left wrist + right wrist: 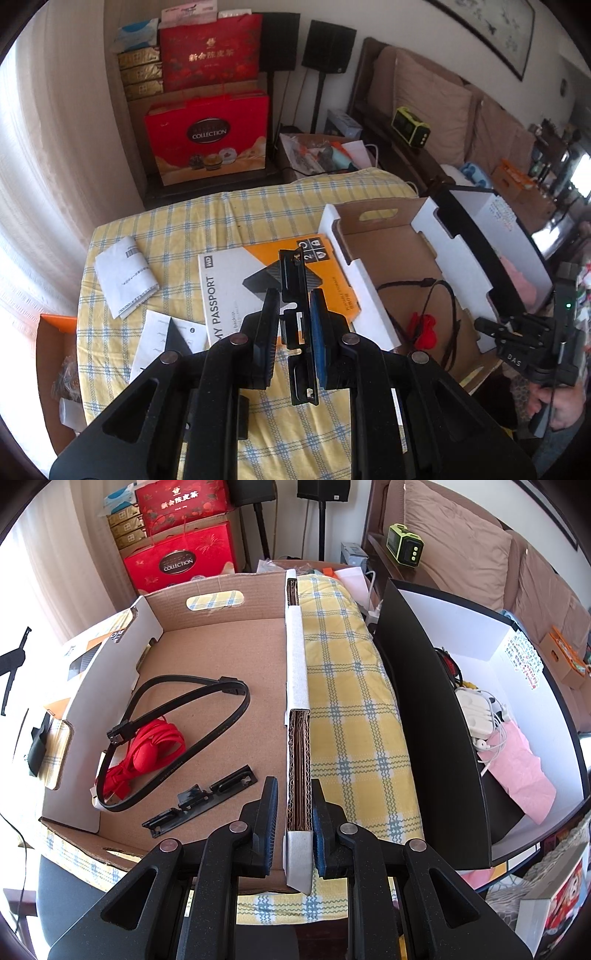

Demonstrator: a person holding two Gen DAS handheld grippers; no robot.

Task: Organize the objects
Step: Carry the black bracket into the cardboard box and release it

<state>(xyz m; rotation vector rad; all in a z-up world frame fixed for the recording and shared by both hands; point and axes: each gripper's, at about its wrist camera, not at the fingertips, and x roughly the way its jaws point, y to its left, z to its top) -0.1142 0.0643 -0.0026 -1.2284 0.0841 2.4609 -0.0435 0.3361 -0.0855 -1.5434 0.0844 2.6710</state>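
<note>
My left gripper (294, 295) is shut on a long black plastic bracket (293, 269) and holds it above the yellow checked tablecloth (207, 218), over a WD My Passport box (229, 273). To its right stands an open cardboard tray (391, 258). My right gripper (294, 786) is shut on the tray's right wall (297, 738), one pad on each side of the corrugated edge. In the tray (229, 642) lie a black flat cable (236, 716), a red cable bundle (147, 753) and a second black bracket (201, 799). A hand holds the right gripper (517, 332) at the tray's wall.
A black-and-white open box (424, 701) right of the tray holds white chargers (476, 712), earphones and pink paper (517, 771). Folded papers (125, 277) lie on the cloth's left side. Red gift bags (210, 136) stand behind the table, and a sofa with cushions (428, 92) at the back right.
</note>
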